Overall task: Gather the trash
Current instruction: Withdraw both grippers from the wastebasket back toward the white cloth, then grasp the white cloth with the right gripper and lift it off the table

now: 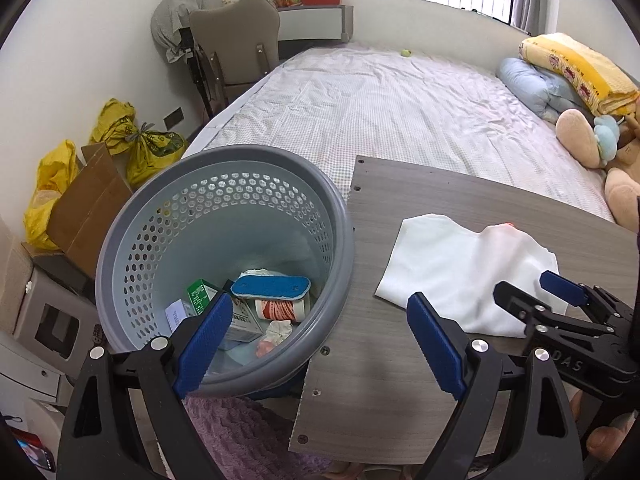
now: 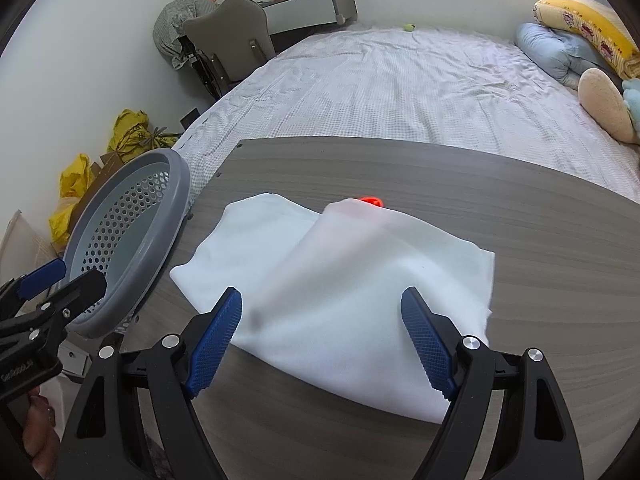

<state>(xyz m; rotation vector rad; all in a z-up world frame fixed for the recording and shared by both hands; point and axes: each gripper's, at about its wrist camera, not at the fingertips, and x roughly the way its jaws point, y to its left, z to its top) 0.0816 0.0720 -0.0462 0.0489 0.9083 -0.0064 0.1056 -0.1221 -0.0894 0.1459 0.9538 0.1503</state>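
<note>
A grey perforated trash basket (image 1: 132, 248) stands at the left edge of the wooden table (image 1: 400, 360); it holds several items: a blue sponge (image 1: 272, 285), small boxes and crumpled paper. My left gripper (image 1: 320, 332) is open and empty, above the basket's near rim and the table edge. A white cloth (image 2: 340, 280) lies on the table (image 2: 540, 220), with a small red object (image 2: 372, 201) peeking from behind it. My right gripper (image 2: 322, 328) is open over the cloth's near part. It also shows in the left wrist view (image 1: 528, 288). The basket shows in the right wrist view (image 2: 120, 232).
A bed (image 1: 380, 100) with a checked sheet lies behind the table, with pillows (image 1: 560, 72) and plush toys (image 1: 592, 132) on the right. Yellow bags (image 1: 132, 136) and a cardboard box (image 1: 88, 208) sit on the floor at left. A chair (image 1: 236, 40) stands by a desk.
</note>
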